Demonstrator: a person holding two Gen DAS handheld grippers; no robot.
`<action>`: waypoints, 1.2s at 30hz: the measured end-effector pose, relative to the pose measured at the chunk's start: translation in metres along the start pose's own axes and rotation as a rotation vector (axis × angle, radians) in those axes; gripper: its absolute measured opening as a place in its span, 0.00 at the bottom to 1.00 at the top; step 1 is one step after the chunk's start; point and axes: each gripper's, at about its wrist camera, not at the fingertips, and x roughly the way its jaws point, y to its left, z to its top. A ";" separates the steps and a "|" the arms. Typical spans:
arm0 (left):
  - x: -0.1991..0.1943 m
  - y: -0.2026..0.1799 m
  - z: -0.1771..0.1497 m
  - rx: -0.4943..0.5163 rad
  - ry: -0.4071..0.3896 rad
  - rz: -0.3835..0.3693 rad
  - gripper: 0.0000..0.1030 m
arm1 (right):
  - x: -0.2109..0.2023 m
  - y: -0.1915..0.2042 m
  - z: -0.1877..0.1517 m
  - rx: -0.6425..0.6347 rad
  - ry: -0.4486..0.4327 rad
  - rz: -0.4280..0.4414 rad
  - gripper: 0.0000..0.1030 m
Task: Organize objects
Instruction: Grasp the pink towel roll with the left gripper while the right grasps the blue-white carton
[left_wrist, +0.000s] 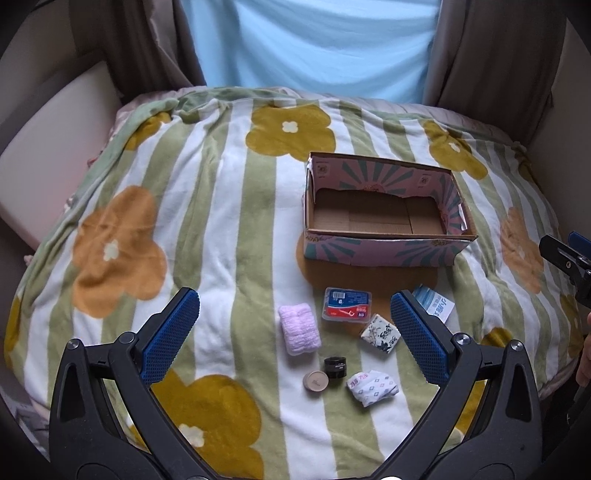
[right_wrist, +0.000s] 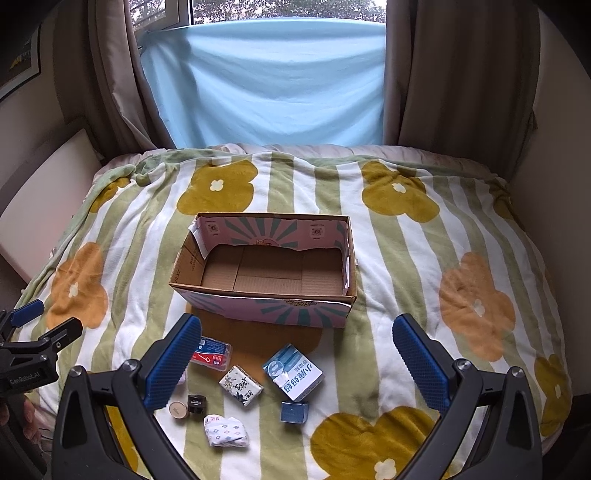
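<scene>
Just in front of empty cardboard box (right_wrist: 264, 275) on soft floral blanket (left_wrist: 207, 206): floss case (left_wrist: 346, 304), pink towel (left_wrist: 299, 328), tissue packs, small jars. Left gripper (left_wrist: 295, 332) & right gripper (right_wrist: 297, 360) both spread wide, holding nothing. Risk: blanket sags, small items may roll/slip w/ a pinch.

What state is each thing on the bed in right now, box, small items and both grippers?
Pink-and-teal cardboard box: open-topped, upright, nothing inside.
Pink rolled towel: on blanket, outside box.
Clear plastic floss-pick case: closed, lying flat.
Blue-and-white carton: lying on its side.
Small blue cube box: closed.
Black round jar: lid on.
Left gripper: open, holding nothing.
Right gripper: open, holding nothing.
</scene>
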 end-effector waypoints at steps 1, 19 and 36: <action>0.005 0.002 -0.003 -0.006 0.015 -0.007 1.00 | 0.005 0.001 -0.003 -0.004 0.013 0.005 1.00; 0.193 -0.008 -0.079 -0.043 0.234 -0.009 0.88 | 0.177 0.001 -0.088 -0.224 0.273 0.058 1.00; 0.241 -0.001 -0.108 -0.118 0.211 0.042 0.51 | 0.228 0.005 -0.120 -0.488 0.306 0.141 0.79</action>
